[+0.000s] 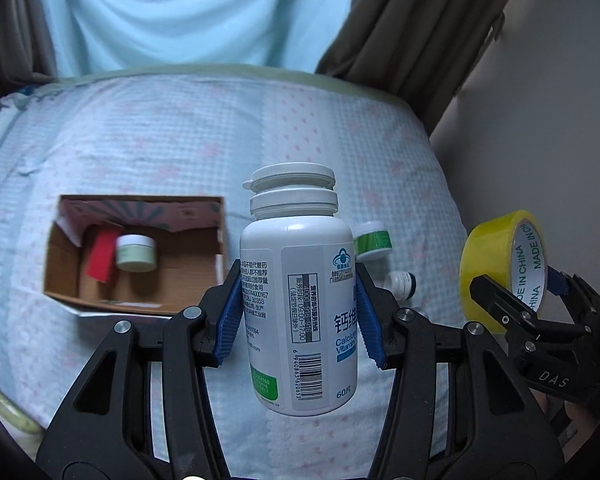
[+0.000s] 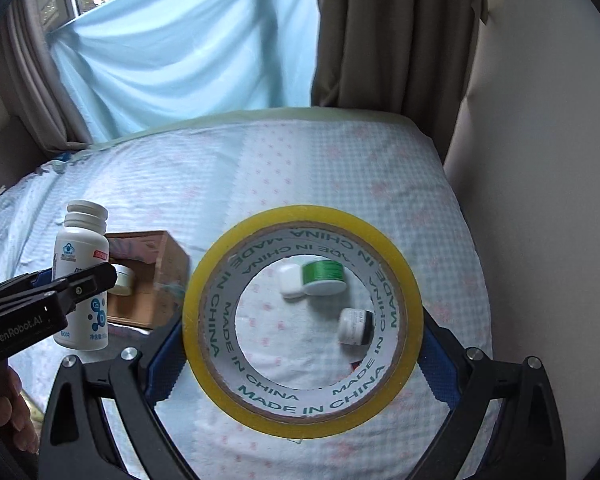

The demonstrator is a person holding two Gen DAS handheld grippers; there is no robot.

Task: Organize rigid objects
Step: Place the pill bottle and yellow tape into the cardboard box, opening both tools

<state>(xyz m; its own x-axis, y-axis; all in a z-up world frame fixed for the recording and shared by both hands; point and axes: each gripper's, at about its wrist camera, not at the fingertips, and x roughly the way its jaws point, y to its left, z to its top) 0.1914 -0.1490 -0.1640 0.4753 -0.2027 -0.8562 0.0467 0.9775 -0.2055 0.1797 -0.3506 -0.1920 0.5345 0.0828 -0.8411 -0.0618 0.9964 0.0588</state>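
My left gripper (image 1: 298, 312) is shut on a white calcium pill bottle (image 1: 300, 304) and holds it upright above the bed; the bottle also shows in the right wrist view (image 2: 82, 276). My right gripper (image 2: 302, 336) is shut on a yellow tape roll (image 2: 302, 316), also seen in the left wrist view (image 1: 504, 268). An open cardboard box (image 1: 140, 256) lies on the bed to the left, with a red item (image 1: 102, 254) and a pale green jar (image 1: 137, 253) inside.
On the checked bedsheet (image 2: 340, 168) lie a green-labelled jar (image 2: 324, 276), a small white case (image 2: 290, 280) and a small white bottle with a dark cap (image 2: 354, 326). A wall (image 2: 540, 200) runs along the right; curtains hang behind.
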